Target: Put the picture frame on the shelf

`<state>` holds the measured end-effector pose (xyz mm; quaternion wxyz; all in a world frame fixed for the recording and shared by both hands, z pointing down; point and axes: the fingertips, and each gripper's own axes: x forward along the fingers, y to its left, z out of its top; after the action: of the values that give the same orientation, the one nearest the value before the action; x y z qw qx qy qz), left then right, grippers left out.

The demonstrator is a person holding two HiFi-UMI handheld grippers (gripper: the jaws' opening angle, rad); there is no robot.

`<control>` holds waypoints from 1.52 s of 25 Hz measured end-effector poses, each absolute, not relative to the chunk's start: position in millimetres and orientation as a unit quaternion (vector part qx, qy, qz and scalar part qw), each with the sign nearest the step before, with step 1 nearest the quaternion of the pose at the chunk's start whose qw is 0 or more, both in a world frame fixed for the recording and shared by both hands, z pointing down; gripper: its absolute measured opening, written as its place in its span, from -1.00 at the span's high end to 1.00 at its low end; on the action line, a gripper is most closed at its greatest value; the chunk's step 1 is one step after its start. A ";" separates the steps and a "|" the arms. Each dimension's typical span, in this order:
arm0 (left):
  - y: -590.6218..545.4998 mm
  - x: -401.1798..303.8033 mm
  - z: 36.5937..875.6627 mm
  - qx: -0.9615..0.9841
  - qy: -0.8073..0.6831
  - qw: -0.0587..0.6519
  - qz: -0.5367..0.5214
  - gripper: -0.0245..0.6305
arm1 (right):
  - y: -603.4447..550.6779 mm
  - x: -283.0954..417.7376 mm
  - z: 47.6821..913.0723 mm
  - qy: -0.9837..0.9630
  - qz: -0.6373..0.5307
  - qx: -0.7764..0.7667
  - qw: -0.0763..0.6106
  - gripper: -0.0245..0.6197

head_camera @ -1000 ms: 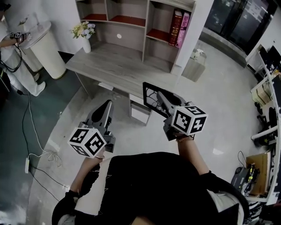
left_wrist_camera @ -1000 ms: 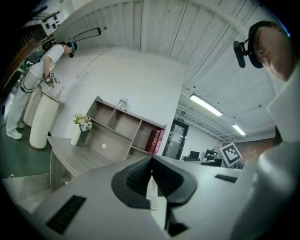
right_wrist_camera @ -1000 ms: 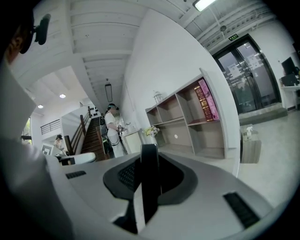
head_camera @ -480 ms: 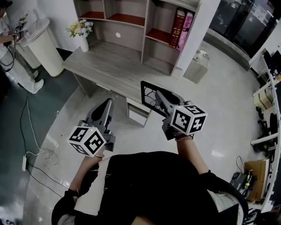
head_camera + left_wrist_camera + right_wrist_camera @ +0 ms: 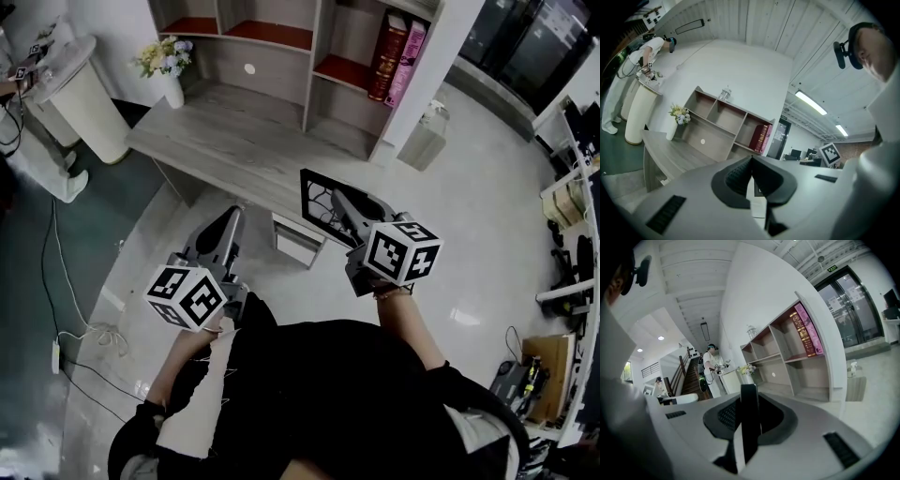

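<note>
A black picture frame stands upright in my right gripper, which is shut on its edge. It hangs in the air in front of the grey wooden desk. In the right gripper view the frame shows edge-on between the jaws. Behind the desk rises the shelf unit, with red-floored compartments, a red and a pink book at its right, and more shelf showing in the right gripper view. My left gripper hovers to the left, shut and empty, its jaws meeting.
A vase of flowers stands on the desk's left end. A white round pedestal with a person beside it is at the far left. A drawer unit sits under the desk, a small white box right of the shelf, and cables on the floor.
The desk and shelf have drifted slightly in the head view as the person shifted. Both grippers keep their pose, and the frame stays in the right one.
</note>
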<state>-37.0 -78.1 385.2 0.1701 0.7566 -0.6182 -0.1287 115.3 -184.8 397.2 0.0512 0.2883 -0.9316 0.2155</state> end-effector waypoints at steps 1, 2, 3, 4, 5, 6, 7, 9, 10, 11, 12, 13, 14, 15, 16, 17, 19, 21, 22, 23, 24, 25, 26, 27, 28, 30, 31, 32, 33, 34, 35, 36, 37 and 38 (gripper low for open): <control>-86.6 -43.2 385.0 0.760 -0.614 0.171 -0.128 0.89 | -191.0 109.8 396.6 -0.930 0.216 0.293 0.050 0.70; -95.8 -49.7 384.4 0.763 -0.609 0.173 -0.128 0.89 | -197.7 103.9 395.9 -0.929 0.216 0.297 0.049 0.70; -104.9 -55.5 383.5 0.767 -0.604 0.175 -0.128 0.89 | -204.4 98.8 395.3 -0.927 0.217 0.303 0.049 0.70; -113.4 -59.9 382.1 0.772 -0.598 0.176 -0.128 0.89 | -210.7 95.2 394.8 -0.924 0.219 0.309 0.048 0.70; -121.3 -63.5 380.6 0.776 -0.592 0.177 -0.126 0.89 | -216.7 92.5 394.1 -0.922 0.221 0.314 0.047 0.70; -128.6 -67.0 379.0 0.779 -0.588 0.177 -0.125 0.89 | -222.5 89.7 393.1 -0.920 0.223 0.319 0.046 0.70; -135.8 -71.4 377.1 0.782 -0.585 0.176 -0.123 0.89 | -228.1 86.1 391.6 -0.919 0.225 0.322 0.045 0.70; -150.3 -83.6 372.9 0.787 -0.579 0.175 -0.120 0.89 | -239.2 75.7 388.2 -0.917 0.227 0.326 0.042 0.70; -158.0 -91.3 370.5 0.789 -0.577 0.174 -0.120 0.89 | -245.4 69.6 386.2 -0.916 0.226 0.329 0.040 0.70; -166.1 -99.7 367.9 0.791 -0.574 0.173 -0.121 0.89 | -252.1 63.4 383.7 -0.915 0.225 0.334 0.037 0.70; -174.1 -108.3 364.8 0.793 -0.571 0.172 -0.121 0.89 | -259.1 57.2 380.8 -0.913 0.223 0.340 0.032 0.70; -181.9 -116.8 361.3 0.796 -0.568 0.170 -0.121 0.89 | -266.0 51.1 377.8 -0.911 0.222 0.347 0.028 0.70; -189.3 -125.3 357.3 0.799 -0.565 0.167 -0.120 0.89 | -272.7 45.0 375.1 -0.909 0.221 0.353 0.023 0.70; -196.1 -133.8 353.2 0.801 -0.563 0.163 -0.120 0.89 | -279.2 38.9 372.9 -0.906 0.221 0.360 0.018 0.70; -202.3 -142.5 349.5 0.803 -0.561 0.161 -0.121 0.89 | -285.5 32.7 371.2 -0.904 0.222 0.365 0.014 0.70; -207.9 -151.3 346.5 0.804 -0.560 0.159 -0.121 0.89 | -291.5 26.3 369.5 -0.902 0.224 0.370 0.008 0.70; -218.4 -168.8 342.8 0.807 -0.557 0.156 -0.120 0.89 | -303.5 13.1 363.8 -0.898 0.228 0.376 -0.007 0.70; -227.3 -187.7 340.6 0.809 -0.555 0.153 -0.119 0.89 | -314.9 -0.9 356.0 -0.895 0.226 0.383 -0.023 0.70; -230.8 -197.7 339.3 0.809 -0.555 0.152 -0.119 0.89 | -320.6 -7.8 352.4 -0.893 0.224 0.389 -0.029 0.70; -233.8 -208.0 337.9 0.810 -0.555 0.150 -0.119 0.89 | -326.3 -14.4 348.9 -0.890 0.222 0.396 -0.034 0.70; -236.4 -218.3 336.6 0.809 -0.555 0.149 -0.120 0.89 | -332.1 -20.7 345.1 -0.888 0.219 0.403 -0.039 0.70; -238.6 -228.4 335.4 0.809 -0.556 0.148 -0.121 0.89 | -337.8 -26.9 340.9 -0.885 0.216 0.410 -0.043 0.70; -240.1 -238.4 334.6 0.808 -0.557 0.148 -0.122 0.89 | -343.3 -33.0 336.3 -0.883 0.212 0.416 -0.046 0.70; -241.3 -248.4 334.4 0.807 -0.558 0.149 -0.123 0.89 | -348.9 -39.0 331.4 -0.881 0.207 0.423 -0.050 0.70; -242.4 -258.3 334.6 0.805 -0.560 0.151 -0.123 0.89 | -354.5 -44.8 326.0 -0.878 0.201 0.431 -0.054 0.70; -245.1 -276.1 336.7 0.804 -0.562 0.154 -0.119 0.89 | -365.5 -54.1 313.2 -0.873 0.186 0.446 -0.063 0.70; -246.7 -283.7 338.4 0.804 -0.562 0.156 -0.116 0.89 | -370.5 -57.4 305.9 -0.871 0.177 0.454 -0.068 0.70; -248.0 -290.5 340.7 0.804 -0.562 0.157 -0.113 0.89 | -375.1 -60.3 298.5 -0.869 0.166 0.460 -0.072 0.70; -249.0 -296.7 343.7 0.803 -0.563 0.160 -0.111 0.89 | -379.2 -63.0 291.6 -0.868 0.156 0.466 -0.075 0.70; -249.6 -302.2 347.3 0.802 -0.564 0.164 -0.112 0.89 | -383.1 -65.5 285.7 -0.866 0.147 0.471 -0.077 0.70; -249.7 -307.0 351.3 0.799 -0.565 0.169 -0.116 0.89 | -386.9 -67.7 281.1 -0.865 0.140 0.475 -0.077 0.70; -249.2 -310.8 355.1 0.797 -0.565 0.176 -0.120 0.89 | -390.5 -69.5 277.3 -0.864 0.135 0.479 -0.078 0.70; -248.1 -313.7 358.1 0.795 -0.565 0.182 -0.123 0.89 | -394.0 -71.2 273.8 -0.863 0.131 0.482 -0.078 0.70; -247.0 -316.3 360.4 0.794 -0.565 0.186 -0.126 0.89 | -397.6 -72.7 269.9 -0.862 0.126 0.485 -0.080 0.70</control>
<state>-316.3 -247.0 360.4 0.1864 0.7938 -0.5652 -0.1256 -72.7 -397.6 269.9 -0.0802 0.4848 -0.8618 0.1263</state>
